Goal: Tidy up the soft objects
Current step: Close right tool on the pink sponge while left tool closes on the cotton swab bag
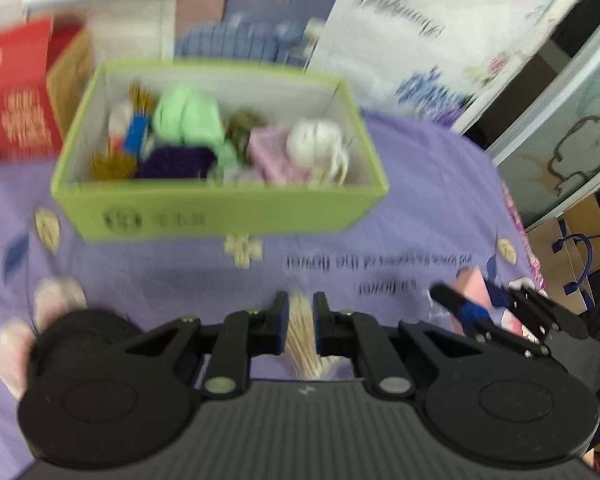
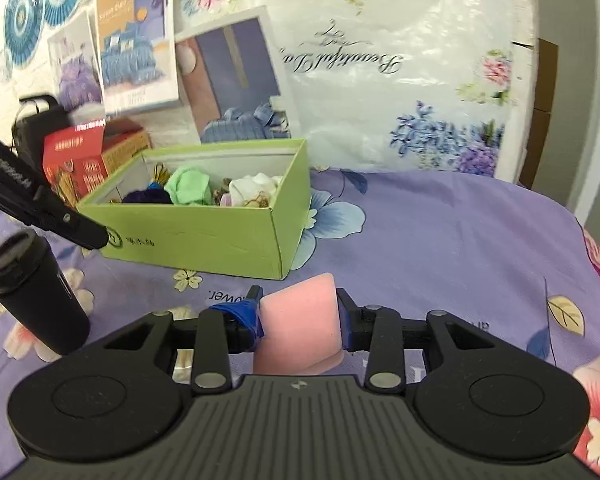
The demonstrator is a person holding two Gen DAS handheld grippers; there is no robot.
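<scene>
Right gripper (image 2: 298, 314) level, clamping pink sponge (image 2: 300, 328); left gripper (image 1: 301, 322) pinching beige bundle (image 1: 302, 336).

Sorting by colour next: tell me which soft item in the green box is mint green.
The bunched mint-green cloth, left of centre in the green box, between the dark purple bundle and the white piece.
</scene>
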